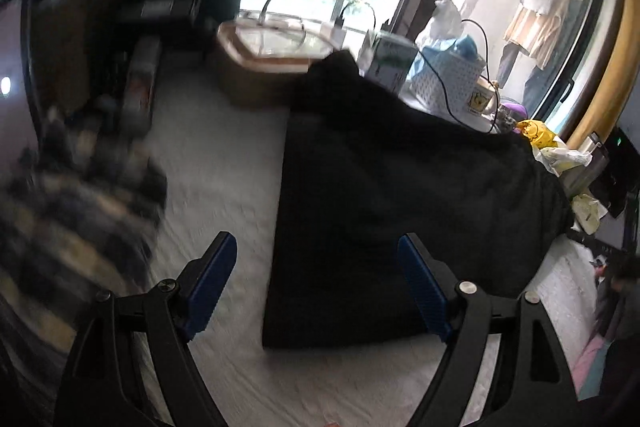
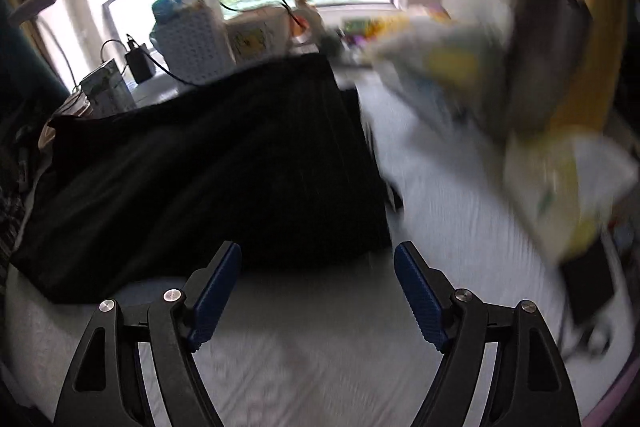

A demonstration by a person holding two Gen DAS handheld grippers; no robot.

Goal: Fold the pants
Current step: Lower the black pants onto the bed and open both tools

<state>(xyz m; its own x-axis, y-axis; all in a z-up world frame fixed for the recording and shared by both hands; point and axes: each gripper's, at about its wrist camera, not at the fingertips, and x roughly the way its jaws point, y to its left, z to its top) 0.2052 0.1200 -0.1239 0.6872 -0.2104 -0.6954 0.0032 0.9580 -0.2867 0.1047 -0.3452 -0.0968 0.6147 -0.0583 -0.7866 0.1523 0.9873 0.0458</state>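
The black pants (image 1: 400,195) lie folded in a flat block on a white bed sheet (image 1: 224,163). In the left wrist view my left gripper (image 1: 316,247) is open and empty, above the block's near left corner. In the right wrist view the pants (image 2: 208,171) lie ahead and to the left. My right gripper (image 2: 318,255) is open and empty, just short of the block's near right corner. Both views are motion-blurred.
A checked cloth (image 1: 76,203) lies at the left. A brown basin (image 1: 272,55), a white basket (image 1: 448,75), a carton and black cables sit behind the pants by the window. Bags and papers (image 2: 520,131) pile up at the right.
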